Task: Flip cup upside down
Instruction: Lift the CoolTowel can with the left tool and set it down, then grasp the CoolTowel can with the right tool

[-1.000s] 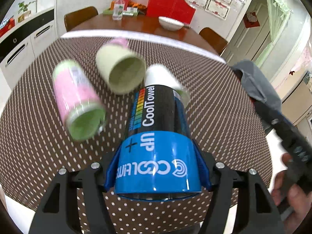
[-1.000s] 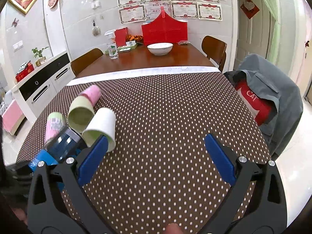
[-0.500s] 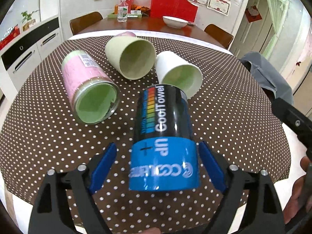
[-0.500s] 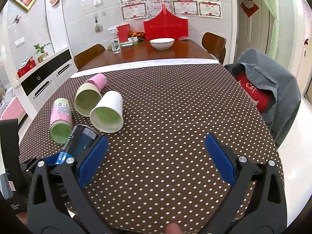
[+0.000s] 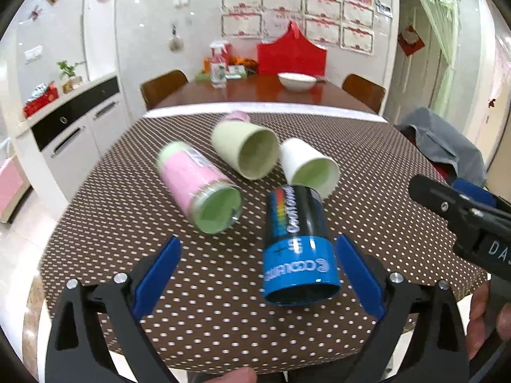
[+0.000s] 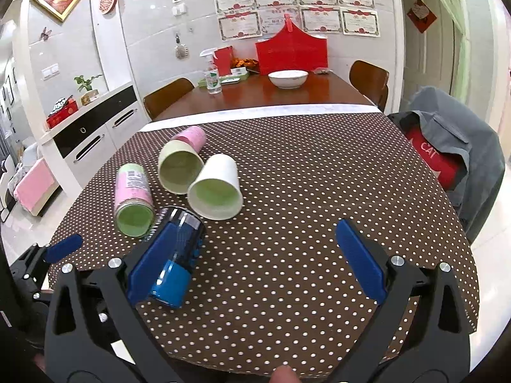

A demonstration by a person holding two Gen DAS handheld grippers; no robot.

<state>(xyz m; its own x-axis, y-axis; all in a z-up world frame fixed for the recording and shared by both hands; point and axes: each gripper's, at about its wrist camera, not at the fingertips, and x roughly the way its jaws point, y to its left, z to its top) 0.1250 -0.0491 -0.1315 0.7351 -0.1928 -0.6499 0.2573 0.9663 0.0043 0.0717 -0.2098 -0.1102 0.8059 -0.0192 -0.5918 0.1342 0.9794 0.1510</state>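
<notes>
A blue and black cup point(image 5: 298, 245) lies on its side on the dotted tablecloth point(image 5: 223, 303), its open end toward me. It also shows in the right wrist view point(image 6: 179, 255). My left gripper point(image 5: 255, 274) is open and empty, drawn back from the cup, with a pad on either side of it. My right gripper point(image 6: 255, 258) is open and empty over the table's near right part. A pink and green cup point(image 5: 199, 185), a pale green cup point(image 5: 246, 151) and a white cup point(image 5: 308, 167) lie on their sides behind.
A pink cup point(image 6: 191, 137) lies behind the pale green one. A chair with a grey jacket point(image 6: 453, 146) stands at the right. A wooden table with a white bowl point(image 6: 287, 78) and a spray bottle point(image 6: 212, 75) stands beyond.
My left gripper has opened, let go of the blue and black cup and drawn back. The cup now lies on its side on the cloth. My right gripper has stayed open.
</notes>
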